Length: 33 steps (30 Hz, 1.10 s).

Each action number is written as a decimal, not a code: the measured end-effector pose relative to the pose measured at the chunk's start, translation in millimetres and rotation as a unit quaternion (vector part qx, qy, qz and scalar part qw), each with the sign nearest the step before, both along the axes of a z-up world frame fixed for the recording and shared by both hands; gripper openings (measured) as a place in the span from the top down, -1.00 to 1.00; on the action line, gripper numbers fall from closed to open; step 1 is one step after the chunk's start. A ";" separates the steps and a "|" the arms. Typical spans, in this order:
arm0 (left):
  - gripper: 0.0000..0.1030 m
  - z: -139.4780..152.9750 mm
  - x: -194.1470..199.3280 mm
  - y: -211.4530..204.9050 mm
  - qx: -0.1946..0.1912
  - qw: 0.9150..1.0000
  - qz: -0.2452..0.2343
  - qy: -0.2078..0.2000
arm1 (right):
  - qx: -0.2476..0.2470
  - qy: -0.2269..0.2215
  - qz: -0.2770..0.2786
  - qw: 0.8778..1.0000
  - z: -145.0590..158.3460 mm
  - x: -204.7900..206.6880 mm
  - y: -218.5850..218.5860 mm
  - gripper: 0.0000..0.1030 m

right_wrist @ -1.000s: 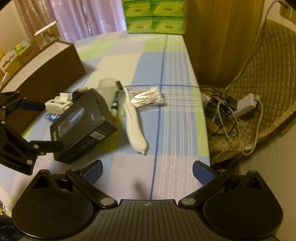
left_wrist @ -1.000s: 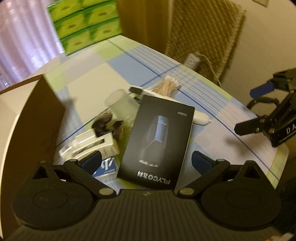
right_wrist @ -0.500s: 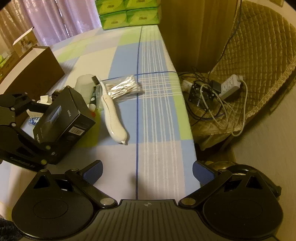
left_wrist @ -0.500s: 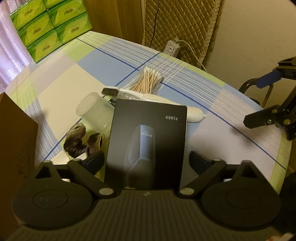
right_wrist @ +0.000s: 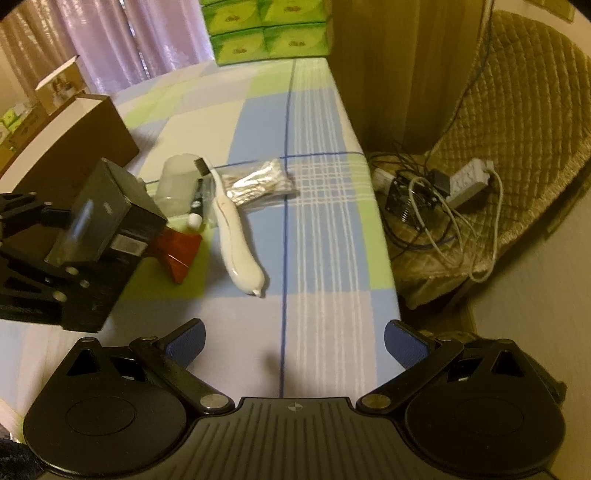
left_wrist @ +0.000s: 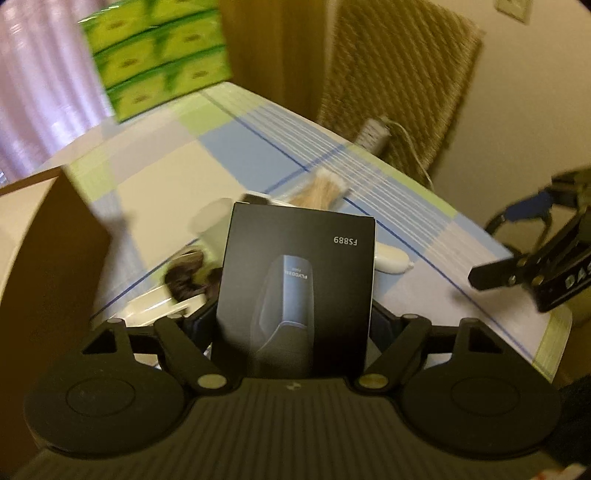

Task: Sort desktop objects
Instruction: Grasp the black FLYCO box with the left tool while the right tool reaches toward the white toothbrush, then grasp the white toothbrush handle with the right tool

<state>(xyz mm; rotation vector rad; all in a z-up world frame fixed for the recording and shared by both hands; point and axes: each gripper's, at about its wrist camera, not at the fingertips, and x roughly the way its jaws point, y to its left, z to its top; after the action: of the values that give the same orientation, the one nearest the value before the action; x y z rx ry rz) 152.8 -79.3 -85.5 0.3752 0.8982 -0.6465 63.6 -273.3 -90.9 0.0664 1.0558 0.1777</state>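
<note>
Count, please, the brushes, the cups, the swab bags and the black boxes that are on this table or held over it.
Brush: 1
Cup: 1
Swab bag: 1
Black box, held: 1
Total: 4

A tablecloth checked in pale blue, lime green, cream and lilac, crossed by dark blue lines and white stripes, is seen. On it, a matte black carton printed with white "FS889" lettering and a blue-grey device is shown. Beside the carton, a glossy red wedge-shaped object and a cream-white handled brush are seen. Behind the cloth, bright green tissue packs are stacked before lilac curtains.
</note>
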 end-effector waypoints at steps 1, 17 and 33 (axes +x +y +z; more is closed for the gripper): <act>-0.51 4.7 -1.0 5.2 -0.003 1.000 0.016 -0.002 | 0.002 -0.003 0.006 1.000 0.3 1.4 1.6 -0.96; -0.51 34.9 2.5 77.9 -0.004 0.974 0.227 -0.017 | 0.021 -0.056 0.098 0.993 -12.9 58.5 30.6 -0.30; -0.51 39.5 2.0 90.3 -0.009 0.960 0.280 -0.018 | -0.018 -0.042 0.155 0.987 -49.4 100.4 62.1 0.49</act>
<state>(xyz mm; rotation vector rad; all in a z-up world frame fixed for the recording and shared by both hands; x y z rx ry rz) 154.8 10.9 -46.0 0.1029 0.9088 -0.1247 164.0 -211.3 -140.3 -0.1390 0.9798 0.4397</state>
